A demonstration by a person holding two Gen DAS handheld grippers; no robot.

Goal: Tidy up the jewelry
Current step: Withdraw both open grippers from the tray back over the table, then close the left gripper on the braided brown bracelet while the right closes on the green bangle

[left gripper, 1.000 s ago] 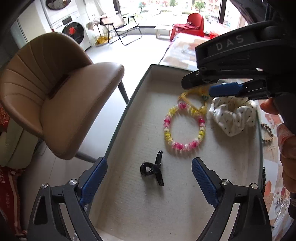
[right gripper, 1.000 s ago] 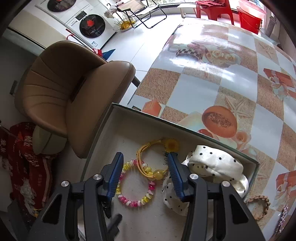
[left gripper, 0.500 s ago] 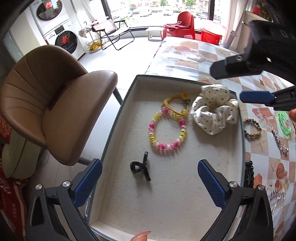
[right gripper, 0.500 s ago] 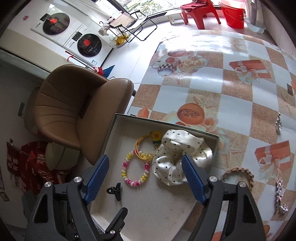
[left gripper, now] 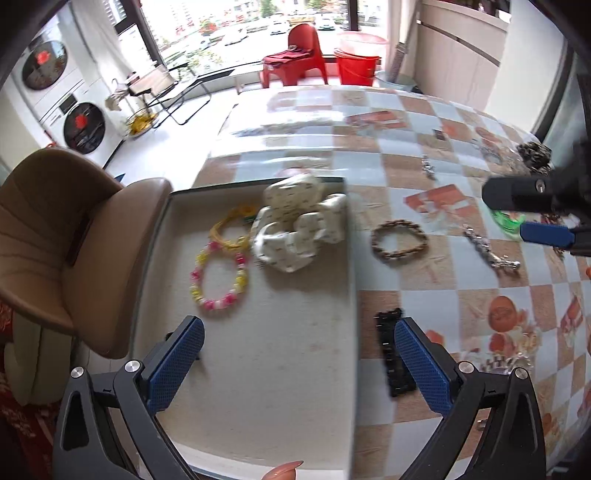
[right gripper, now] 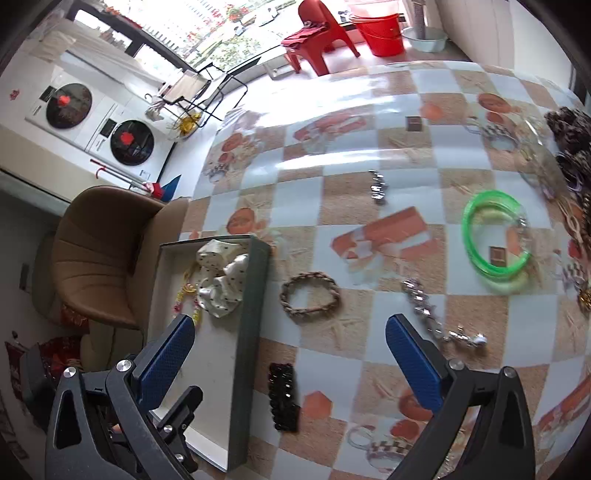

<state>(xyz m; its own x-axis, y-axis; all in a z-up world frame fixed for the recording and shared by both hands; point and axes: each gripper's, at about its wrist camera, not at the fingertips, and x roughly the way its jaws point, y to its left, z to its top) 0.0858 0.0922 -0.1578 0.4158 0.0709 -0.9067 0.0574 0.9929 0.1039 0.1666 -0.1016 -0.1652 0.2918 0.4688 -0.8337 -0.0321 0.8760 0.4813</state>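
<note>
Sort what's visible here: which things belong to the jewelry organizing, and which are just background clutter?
Part of the job:
- tray holding the white scrunchie and bead bracelet
- braided bracelet
- silver chain
- green bangle
- black bracelet
- left gripper and right gripper, both empty; the right one's jaws are opening

Just lying about:
- brown chair
- red chair
- red bucket
- washing machines

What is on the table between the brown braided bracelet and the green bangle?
A silver chain bracelet lies between the brown braided bracelet and the green bangle, on the patterned tablecloth. The right wrist view shows it best.
</note>
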